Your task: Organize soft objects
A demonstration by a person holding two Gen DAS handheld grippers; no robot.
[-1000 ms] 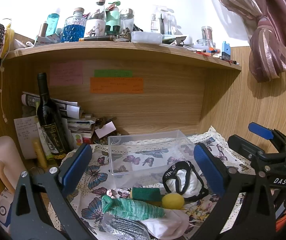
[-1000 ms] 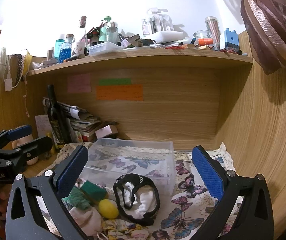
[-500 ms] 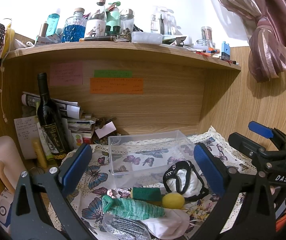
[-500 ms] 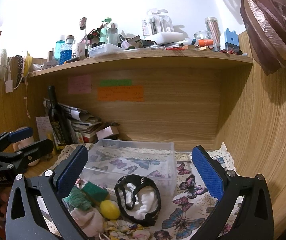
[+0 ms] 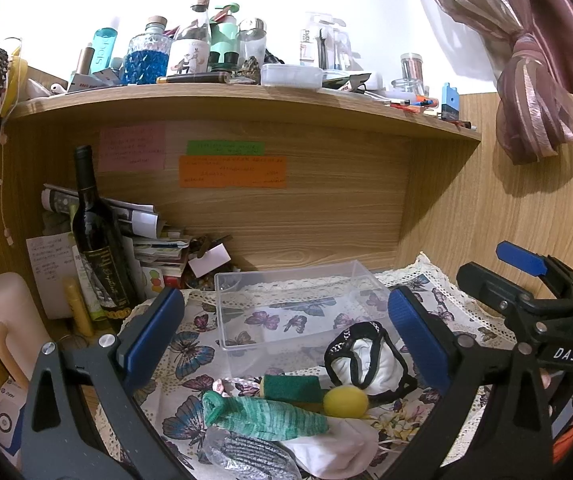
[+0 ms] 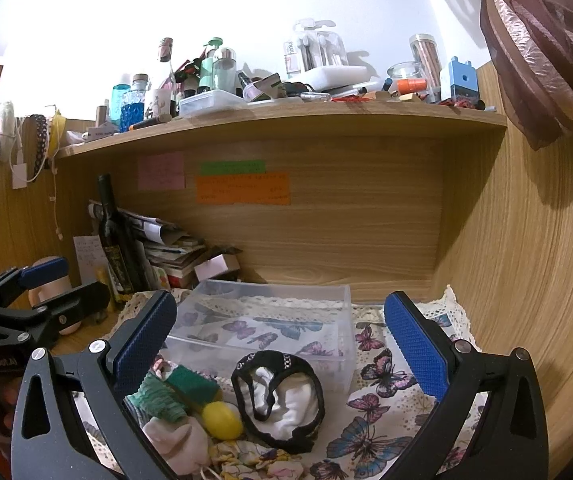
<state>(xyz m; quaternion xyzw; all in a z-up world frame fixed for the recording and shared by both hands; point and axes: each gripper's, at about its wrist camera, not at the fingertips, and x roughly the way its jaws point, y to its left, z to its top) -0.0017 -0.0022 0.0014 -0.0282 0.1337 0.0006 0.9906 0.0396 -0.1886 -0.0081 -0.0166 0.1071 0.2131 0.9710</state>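
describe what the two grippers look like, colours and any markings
Both are black plastic frames with silver screws and blue textured pads on the fingers. The left gripper and right gripper match; the right one's body carries white "DAS" lettering, seen in the left wrist view.

Two handheld grippers: left gripper [image 5: 286, 336], jaws spread wide, nothing held; right gripper [image 6: 280, 342], jaws likewise wide, empty, at the left's 3 o'clock.

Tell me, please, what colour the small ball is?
The ball is yellow; the right wrist view shows it best.
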